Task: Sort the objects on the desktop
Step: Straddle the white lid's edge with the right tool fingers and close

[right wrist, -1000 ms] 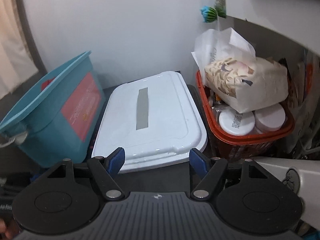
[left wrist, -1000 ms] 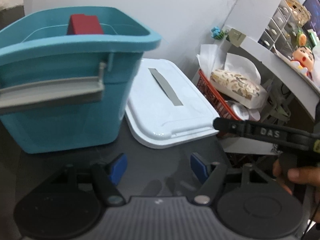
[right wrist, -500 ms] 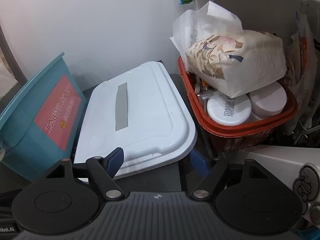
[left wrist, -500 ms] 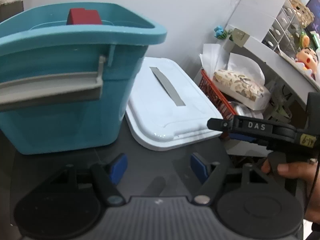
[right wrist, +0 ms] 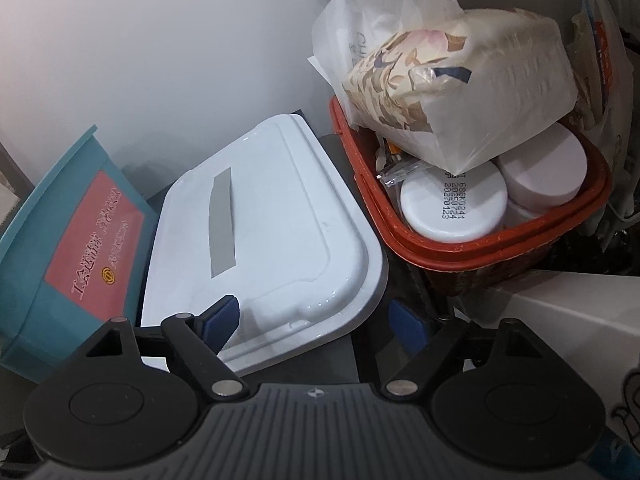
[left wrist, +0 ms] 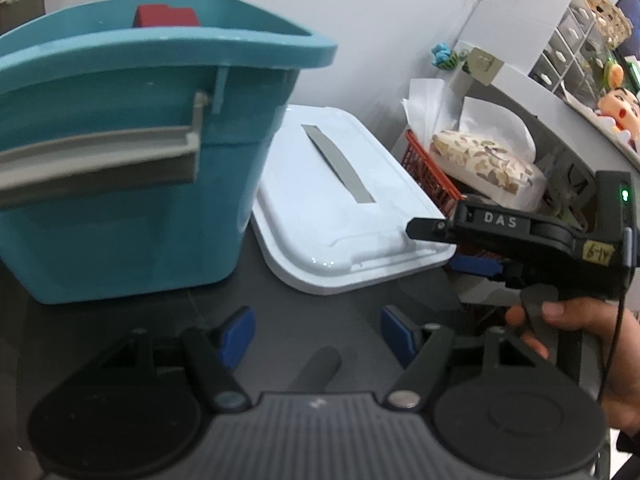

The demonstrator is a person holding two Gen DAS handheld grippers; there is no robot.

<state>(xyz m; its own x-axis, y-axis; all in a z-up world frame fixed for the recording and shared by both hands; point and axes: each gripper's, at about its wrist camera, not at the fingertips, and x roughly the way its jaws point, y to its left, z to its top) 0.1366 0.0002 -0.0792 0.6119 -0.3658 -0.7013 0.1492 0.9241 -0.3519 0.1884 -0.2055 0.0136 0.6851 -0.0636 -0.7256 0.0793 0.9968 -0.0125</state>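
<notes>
We see a white lid [right wrist: 272,216] with a grey strip lying flat on the dark desk, between a teal bin [left wrist: 120,160] and a red basket [right wrist: 472,240]. The basket holds white jars [right wrist: 452,204] under a floral pack [right wrist: 460,92].

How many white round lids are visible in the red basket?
2. One printed white lid sits near the front of the red basket; a plain one sits right of it. The tissue pack may hide others.
</notes>
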